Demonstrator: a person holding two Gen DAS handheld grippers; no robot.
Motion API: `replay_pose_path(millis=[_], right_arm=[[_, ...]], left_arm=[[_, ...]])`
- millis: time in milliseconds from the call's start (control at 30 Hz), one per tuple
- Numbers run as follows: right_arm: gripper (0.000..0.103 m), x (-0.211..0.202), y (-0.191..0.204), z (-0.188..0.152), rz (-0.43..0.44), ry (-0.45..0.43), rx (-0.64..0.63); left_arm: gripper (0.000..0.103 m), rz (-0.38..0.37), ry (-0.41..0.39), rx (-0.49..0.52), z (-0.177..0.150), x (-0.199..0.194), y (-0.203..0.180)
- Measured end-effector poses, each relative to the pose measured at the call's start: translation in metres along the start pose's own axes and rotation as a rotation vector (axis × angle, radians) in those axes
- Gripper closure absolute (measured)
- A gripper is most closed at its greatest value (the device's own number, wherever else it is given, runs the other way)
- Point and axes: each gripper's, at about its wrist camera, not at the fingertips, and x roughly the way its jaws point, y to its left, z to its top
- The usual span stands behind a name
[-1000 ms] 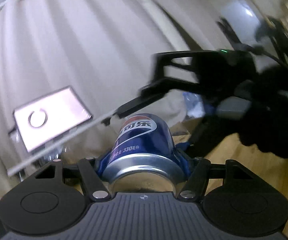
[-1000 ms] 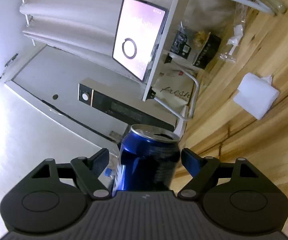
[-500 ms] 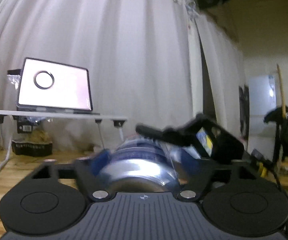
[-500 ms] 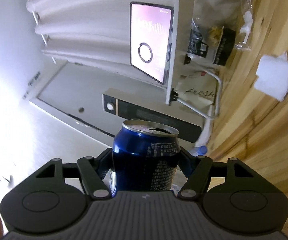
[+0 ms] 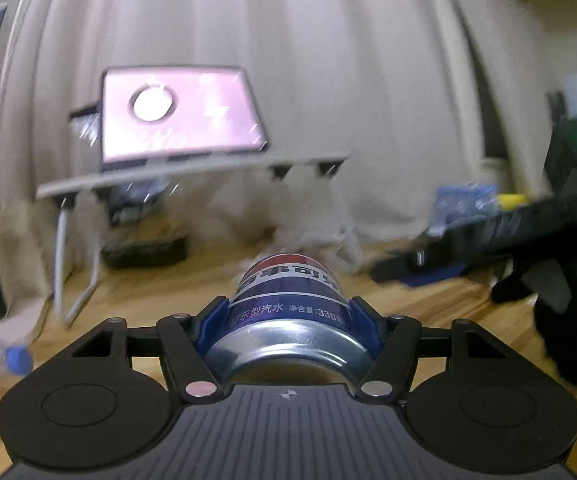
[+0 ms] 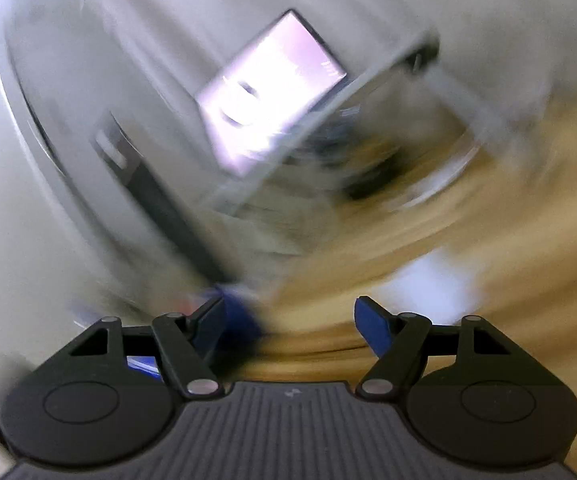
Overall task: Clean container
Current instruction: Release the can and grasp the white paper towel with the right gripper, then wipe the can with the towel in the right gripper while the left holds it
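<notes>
In the left wrist view my left gripper (image 5: 288,308) is shut on a blue Pepsi can (image 5: 288,304). The can lies along the fingers with its silver base toward the camera. My right gripper shows at the right edge of that view (image 5: 440,260), black and blurred, low over the wooden table (image 5: 148,292). In the right wrist view my right gripper (image 6: 288,316) is open and holds nothing. That view is heavily motion-blurred. A blurred white tissue (image 6: 428,284) lies on the wood ahead of it.
A lit tablet (image 5: 180,116) stands on a white folding stand (image 5: 192,172) at the back, before beige curtains. Dark packets lie under the stand. A plastic bottle with a blue cap (image 5: 4,356) lies at the left. Blue packaging (image 5: 464,200) sits at the right.
The right gripper has let go of the can, opened and swung away fast. The left gripper keeps the can and has tilted down toward the table.
</notes>
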Motion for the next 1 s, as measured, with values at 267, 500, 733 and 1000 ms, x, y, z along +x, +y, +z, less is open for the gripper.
replay_pose_path(millis=[267,500,733,1000], right_arm=[[0.053,0.084,0.007,0.012,-0.293,0.192,-0.347],[0.053,0.132,-0.001,0.007,-0.350,0.271,-0.381],[0.083,0.138,-0.004,0.006,-0.377,0.309,-0.396],[0.093,0.116,0.002,0.018,-0.279,0.262,-0.373]], left_arm=[[0.036,0.013,0.054,-0.021,-0.009,0.015,0.002],[0.036,0.009,0.064,-0.024,-0.011,0.015,0.001],[0.036,0.009,0.077,-0.028,-0.008,0.021,0.004],[0.036,0.008,0.075,-0.025,-0.008,0.021,0.004]])
